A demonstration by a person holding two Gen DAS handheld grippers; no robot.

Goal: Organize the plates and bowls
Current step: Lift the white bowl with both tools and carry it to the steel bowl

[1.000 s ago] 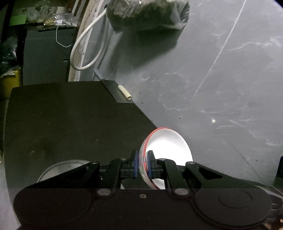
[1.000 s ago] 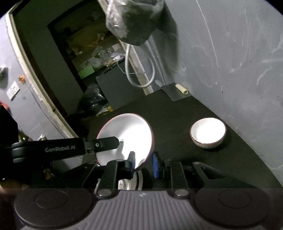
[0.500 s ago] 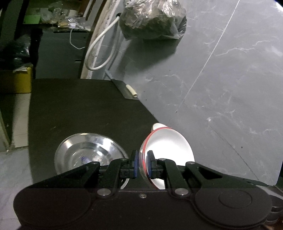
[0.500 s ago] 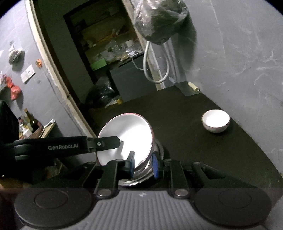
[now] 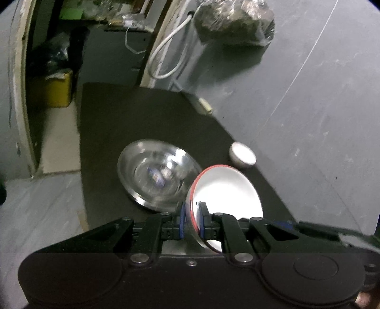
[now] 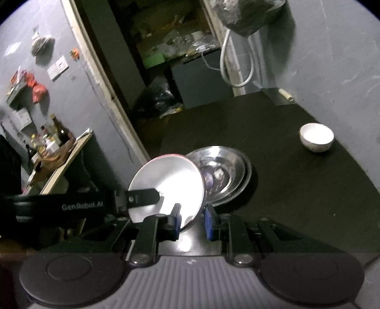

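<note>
My left gripper (image 5: 191, 219) is shut on the rim of a white bowl with a red edge (image 5: 225, 190), held tilted above the black table. The same bowl shows in the right wrist view (image 6: 168, 187), with the left gripper's finger on its rim. My right gripper (image 6: 192, 221) straddles the bowl's lower edge with a gap between its pads, so it looks open. A steel plate stack (image 5: 158, 176) lies on the table just beyond the bowl, also in the right wrist view (image 6: 223, 173). A small white bowl (image 6: 315, 136) sits near the wall, also in the left wrist view (image 5: 242, 155).
The black table (image 6: 285, 190) runs along a grey wall (image 5: 296, 83). A plastic bag (image 5: 235, 21) and white cable (image 5: 166, 59) hang at the far end. A doorway with clutter and a yellow box (image 5: 54, 88) lies beyond the table's left edge.
Both grippers have pulled back and up with the red-edged bowl. The steel plates and small white bowl now show farther away and more fully.
</note>
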